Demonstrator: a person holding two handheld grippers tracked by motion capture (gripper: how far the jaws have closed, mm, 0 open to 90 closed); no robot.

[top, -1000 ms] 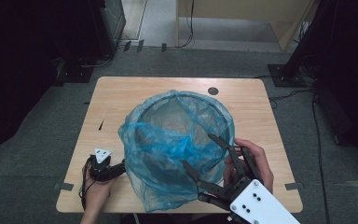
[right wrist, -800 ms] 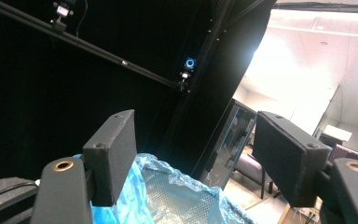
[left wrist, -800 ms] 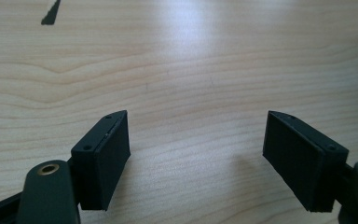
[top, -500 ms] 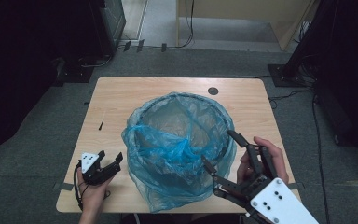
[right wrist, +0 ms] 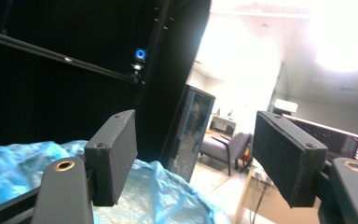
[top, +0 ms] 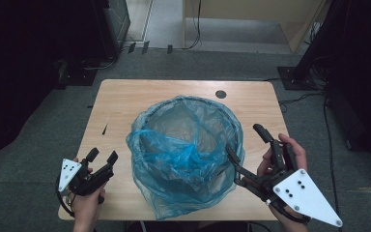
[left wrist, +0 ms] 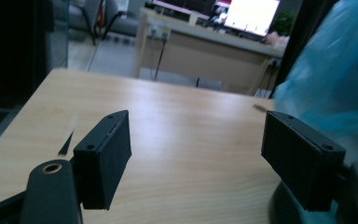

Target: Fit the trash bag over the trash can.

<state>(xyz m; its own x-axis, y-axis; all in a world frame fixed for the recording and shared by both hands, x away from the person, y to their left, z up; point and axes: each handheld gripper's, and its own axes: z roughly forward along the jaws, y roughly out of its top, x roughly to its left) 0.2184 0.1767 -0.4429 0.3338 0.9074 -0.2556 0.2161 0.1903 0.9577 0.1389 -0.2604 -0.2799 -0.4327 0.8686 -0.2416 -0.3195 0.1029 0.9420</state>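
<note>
A round bin lined with a crumpled blue plastic bag (top: 186,154) stands in the middle of the wooden table (top: 125,106). The bag hangs over the rim and down the near side. My left gripper (top: 102,155) is held open near the table's front left corner, apart from the bag; in the left gripper view its jaws (left wrist: 198,121) frame bare tabletop, with the bag (left wrist: 326,84) at the right. My right gripper (top: 244,139) stands open just right of the bin, its nearer fingertip close to the bag's side. In the right gripper view (right wrist: 196,116) nothing lies between the jaws, and the bag (right wrist: 28,158) is below.
A dark round hole (top: 221,94) sits in the tabletop behind the bin, and a small dark mark (top: 105,129) lies to its left. Dark cabinets and floor cables (top: 294,101) surround the table. A desk with a bright screen (left wrist: 251,14) stands beyond the far edge.
My left gripper has drawn away from the bag toward the left and risen. My right gripper has moved right, off the bag's rim, to stand beside the bin.
</note>
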